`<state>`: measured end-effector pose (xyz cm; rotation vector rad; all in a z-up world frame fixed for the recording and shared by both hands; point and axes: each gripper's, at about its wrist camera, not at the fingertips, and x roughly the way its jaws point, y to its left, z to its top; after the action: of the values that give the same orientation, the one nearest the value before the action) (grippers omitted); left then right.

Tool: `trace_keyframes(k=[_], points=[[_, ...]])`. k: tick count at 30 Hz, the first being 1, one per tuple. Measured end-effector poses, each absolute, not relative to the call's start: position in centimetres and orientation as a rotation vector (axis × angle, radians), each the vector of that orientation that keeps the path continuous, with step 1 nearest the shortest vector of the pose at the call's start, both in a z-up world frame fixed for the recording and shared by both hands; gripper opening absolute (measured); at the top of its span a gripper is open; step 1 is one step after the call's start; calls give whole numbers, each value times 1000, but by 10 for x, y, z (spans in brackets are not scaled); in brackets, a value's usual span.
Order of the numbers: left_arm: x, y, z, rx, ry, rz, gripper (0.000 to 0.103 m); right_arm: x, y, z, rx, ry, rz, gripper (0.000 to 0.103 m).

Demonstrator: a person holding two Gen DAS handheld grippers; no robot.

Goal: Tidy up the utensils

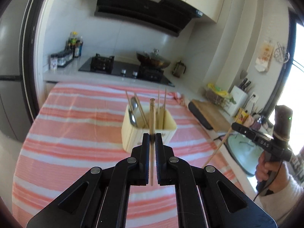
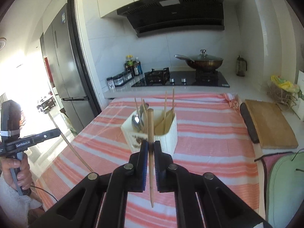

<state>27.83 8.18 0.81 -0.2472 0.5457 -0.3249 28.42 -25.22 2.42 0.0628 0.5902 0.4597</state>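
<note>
Nearest my left lens, my left gripper was clamped on a wooden chopstick, its jaws pinching it low so the blunt end stood up ahead of them and the thin tip hung back between the fingers. My right gripper held a second chopstick in the same way, slightly tilted, with the tip trailing below the jaws.

Just beyond both sets of jaws stood the cream ribbed utensil holder, directly in line with each raised chopstick. It already carried more chopsticks on its right side and metal spoons on its left.

The holder sat on a pink and white striped cloth. Right of my jaws lay a wooden cutting board, with a basket past it. Farther ahead were the black gas hob, a lidded wok, sauce bottles, and the range hood overhead. A steel refrigerator stood far left.
</note>
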Motion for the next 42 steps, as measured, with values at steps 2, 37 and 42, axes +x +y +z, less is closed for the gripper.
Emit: trace_keyframes(k=[2,37,42], points=[[295,84,38,-244,471,-307,4,303,-249,46,59,543,449,7],[318,30,-48,-158,571,-144,103,374,-216,-6,72,656,370,81],[256,14,-55,-135,602,-45,103,281,-230,-14,61,627,309,88]])
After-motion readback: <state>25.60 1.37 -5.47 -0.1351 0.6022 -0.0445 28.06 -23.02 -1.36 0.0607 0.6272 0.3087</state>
